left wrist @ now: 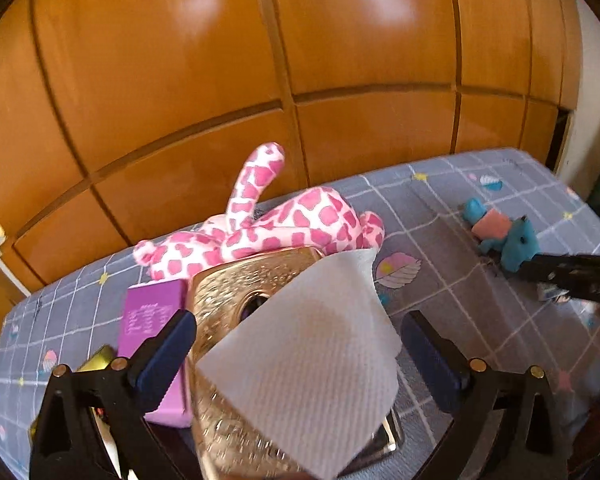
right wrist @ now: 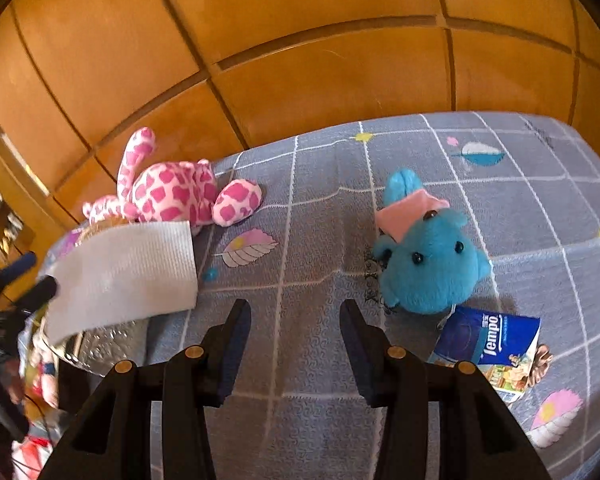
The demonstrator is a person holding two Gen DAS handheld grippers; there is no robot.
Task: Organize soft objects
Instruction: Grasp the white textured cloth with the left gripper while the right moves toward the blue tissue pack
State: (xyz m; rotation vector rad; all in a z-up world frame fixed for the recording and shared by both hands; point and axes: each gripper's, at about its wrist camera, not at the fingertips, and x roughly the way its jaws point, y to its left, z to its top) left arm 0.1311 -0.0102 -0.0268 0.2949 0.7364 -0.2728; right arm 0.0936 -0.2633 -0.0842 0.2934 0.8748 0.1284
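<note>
Left wrist view: the left gripper (left wrist: 296, 344) stands wide, its blue-padded fingers (left wrist: 166, 356) on either side of a white ribbed paper tissue (left wrist: 300, 360) without pressing it. That tissue rises from a shiny gold embossed tissue box (left wrist: 236, 292), with a purple cardboard box (left wrist: 152, 312) just beside it on the grey grid-patterned bedsheet (left wrist: 460, 208). Behind the gold box lies a pink-and-white spotted plush animal (left wrist: 284, 220), close to the orange wooden wardrobe panels (left wrist: 180, 80).

Right wrist view: the right gripper (right wrist: 296, 344) is partly parted and holds nothing, only bedsheet between its fingers. Just beyond its right finger lies a blue plush toy with a pink cloth (right wrist: 428, 256), touching a blue Tempo tissue packet (right wrist: 488, 344).
</note>
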